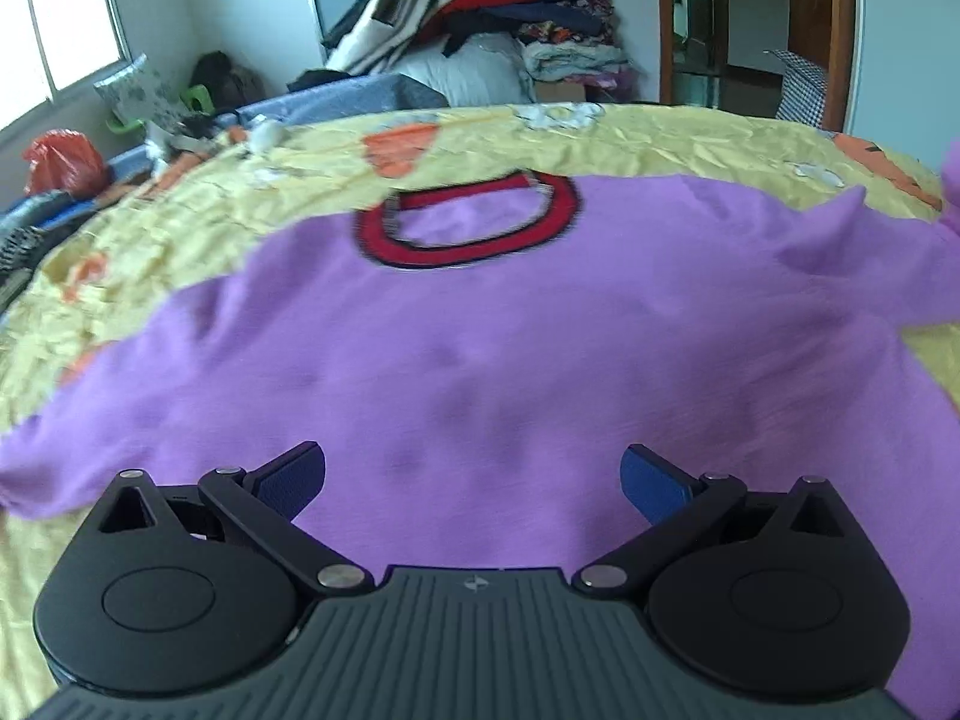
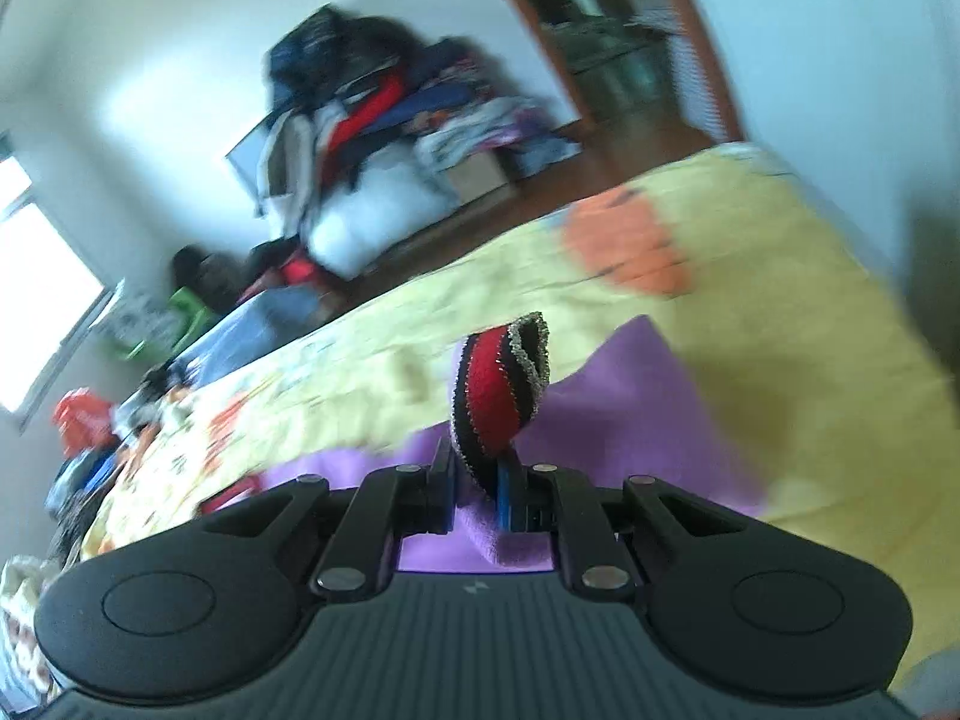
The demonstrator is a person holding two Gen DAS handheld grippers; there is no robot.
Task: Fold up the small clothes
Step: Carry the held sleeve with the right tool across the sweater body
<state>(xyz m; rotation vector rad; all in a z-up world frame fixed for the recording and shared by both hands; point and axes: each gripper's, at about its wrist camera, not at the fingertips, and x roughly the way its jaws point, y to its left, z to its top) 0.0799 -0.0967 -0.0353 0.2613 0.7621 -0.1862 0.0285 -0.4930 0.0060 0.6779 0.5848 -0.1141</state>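
While the purple sweater is spread on the yellow bed, its striped cuff is clamped by the right gripper; the left gripper is held apart above it.

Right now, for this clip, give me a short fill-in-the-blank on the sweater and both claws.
1. The purple sweater lies on a ____ bedsheet.
2. The left claw is ____, with nothing between its fingers.
3. The right claw is shut on the sweater's red-and-black ____.
4. The neckline is trimmed mainly in ____.

Missing words: yellow; open; cuff; red
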